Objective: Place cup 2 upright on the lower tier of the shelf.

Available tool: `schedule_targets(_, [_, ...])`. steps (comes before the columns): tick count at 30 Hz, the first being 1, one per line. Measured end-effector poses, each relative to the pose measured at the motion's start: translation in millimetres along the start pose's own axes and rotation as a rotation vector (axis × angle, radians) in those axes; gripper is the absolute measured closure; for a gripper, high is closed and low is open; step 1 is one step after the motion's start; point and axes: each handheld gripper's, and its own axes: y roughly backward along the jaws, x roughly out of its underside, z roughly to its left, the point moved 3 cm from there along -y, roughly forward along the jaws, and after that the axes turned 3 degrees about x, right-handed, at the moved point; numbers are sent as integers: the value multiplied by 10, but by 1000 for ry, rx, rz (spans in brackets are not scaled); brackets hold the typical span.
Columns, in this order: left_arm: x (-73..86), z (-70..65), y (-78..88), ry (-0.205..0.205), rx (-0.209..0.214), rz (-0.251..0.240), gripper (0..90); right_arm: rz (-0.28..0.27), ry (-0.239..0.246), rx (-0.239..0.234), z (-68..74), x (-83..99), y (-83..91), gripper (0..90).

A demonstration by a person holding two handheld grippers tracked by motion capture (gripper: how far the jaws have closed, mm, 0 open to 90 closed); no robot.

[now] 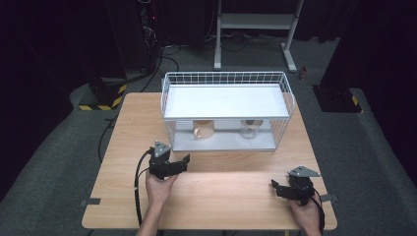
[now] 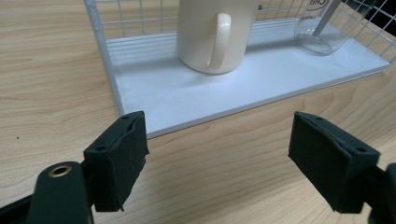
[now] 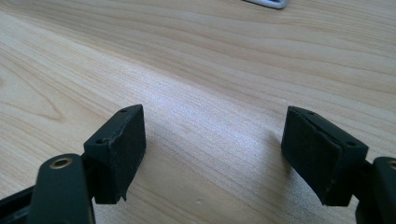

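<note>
A cream mug (image 1: 202, 130) (image 2: 215, 35) stands on the lower white shelf of a white wire rack (image 1: 169, 129) (image 2: 100, 44), handle facing me. To its right on the same shelf is a clear glass (image 1: 249, 130) (image 2: 322, 35) with something thin leaning in it. My left gripper (image 1: 183, 161) (image 2: 217, 156) hovers over the wooden table in front of the rack's left part, open and empty, pointed at the mug. My right gripper (image 1: 275, 187) (image 3: 212, 154) rests low near the table's front right, open, with bare wood between its jaws.
The wooden table (image 1: 211, 196) is bare between both hands. The rack's upper white shelf (image 1: 223, 101) covers the mug and glass from above. Dark floor with cables and a metal stand (image 1: 253, 29) lies beyond the table.
</note>
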Motion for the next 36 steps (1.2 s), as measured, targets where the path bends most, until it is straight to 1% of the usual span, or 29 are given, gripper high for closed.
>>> schedule_targets(9, [35,65,81,4,-17,-2,192,-2,2,-1,-1,-1,-1,220])
schedule_targets(13, [57,90,110,3,-16,-8,185,0,-1,1,0,0,0,221])
schedule_targets(14, [64,99,119,3,-16,-2,185,-2,2,0,-1,0,-1,220])
schedule_targets(17, [83,113,134,10,-21,-8,184,-1,2,0,-1,0,-1,221])
schedule_targets(21, [103,134,149,13,-30,-5,184,-1,1,0,-1,0,-1,221])
schedule_targets(25, [125,150,166,11,-32,-2,183,1,1,1,-1,1,1,221])
schedule_targets(28, [151,160,181,17,-29,3,179,0,2,0,-1,1,0,220])
schedule_targets(32, [187,189,209,11,-41,13,174,0,2,0,-1,1,0,221])
schedule_targets(35, [215,212,227,24,-43,6,174,1,2,0,-1,1,1,220])
schedule_targets(36, [226,225,233,20,-44,9,174,-1,4,0,-2,0,-1,220])
